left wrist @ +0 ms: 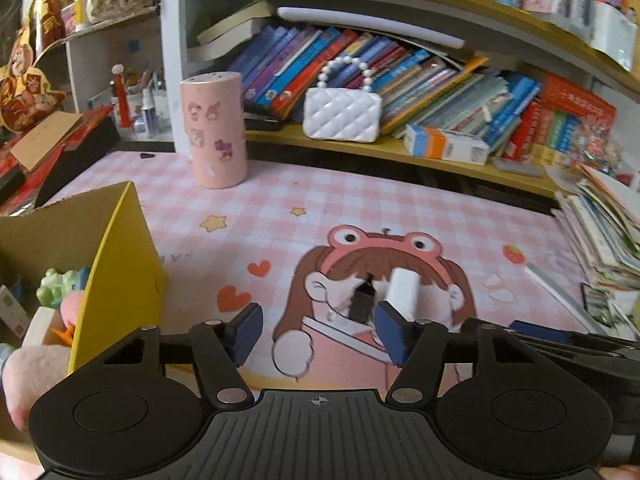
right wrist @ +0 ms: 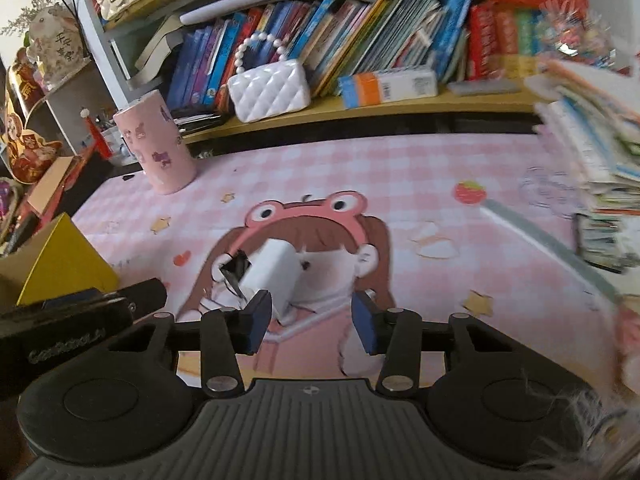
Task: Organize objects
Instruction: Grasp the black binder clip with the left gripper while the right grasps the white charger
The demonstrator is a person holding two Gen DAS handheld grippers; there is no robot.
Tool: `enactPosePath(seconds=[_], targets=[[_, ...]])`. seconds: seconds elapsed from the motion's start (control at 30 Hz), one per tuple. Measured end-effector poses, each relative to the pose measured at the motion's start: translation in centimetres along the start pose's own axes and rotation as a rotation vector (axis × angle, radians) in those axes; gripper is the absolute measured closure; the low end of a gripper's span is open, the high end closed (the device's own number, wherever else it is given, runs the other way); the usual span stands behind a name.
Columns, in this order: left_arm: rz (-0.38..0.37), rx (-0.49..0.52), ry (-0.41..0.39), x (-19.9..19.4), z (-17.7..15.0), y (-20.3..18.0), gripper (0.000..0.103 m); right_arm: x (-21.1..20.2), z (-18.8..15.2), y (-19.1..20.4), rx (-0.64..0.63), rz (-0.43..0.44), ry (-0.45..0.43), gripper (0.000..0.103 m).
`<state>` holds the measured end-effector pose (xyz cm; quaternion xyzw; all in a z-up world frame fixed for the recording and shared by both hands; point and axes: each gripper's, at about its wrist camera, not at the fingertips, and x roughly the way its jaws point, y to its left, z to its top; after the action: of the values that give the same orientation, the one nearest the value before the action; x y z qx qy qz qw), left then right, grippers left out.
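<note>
Toys are already seen in the box [left wrist: 120, 248] at lower left. A white block [left wrist: 404, 292] and black clip [left wrist: 362, 300] remain at centre on the bench [left wrist: 400, 200]. Both tongs, left [left wrist: 320, 332] and right [right wrist: 312, 320], stand apart, empty.

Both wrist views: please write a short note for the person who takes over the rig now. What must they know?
Left gripper: open, holds nothing.
Right gripper: open, holds nothing; the white block lies just ahead of its left finger, seemingly untouched.
Things: white block and small black object lie side by side on the pink mat. The yellow cardboard box at the left already holds soft toys.
Left to do: probably pick up the block and the black object and put them away.
</note>
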<state>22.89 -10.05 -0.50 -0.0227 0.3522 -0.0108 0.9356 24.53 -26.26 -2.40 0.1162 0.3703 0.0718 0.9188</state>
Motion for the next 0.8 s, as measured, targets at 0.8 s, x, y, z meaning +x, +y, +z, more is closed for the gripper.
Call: enactPosePath(seconds=[0.8], targets=[[0.07, 0.009, 0.013, 3.7, 1.8, -0.1, 0.041, 7.3, 3.0, -2.0, 0.032, 0.074, 0.089, 0.079]])
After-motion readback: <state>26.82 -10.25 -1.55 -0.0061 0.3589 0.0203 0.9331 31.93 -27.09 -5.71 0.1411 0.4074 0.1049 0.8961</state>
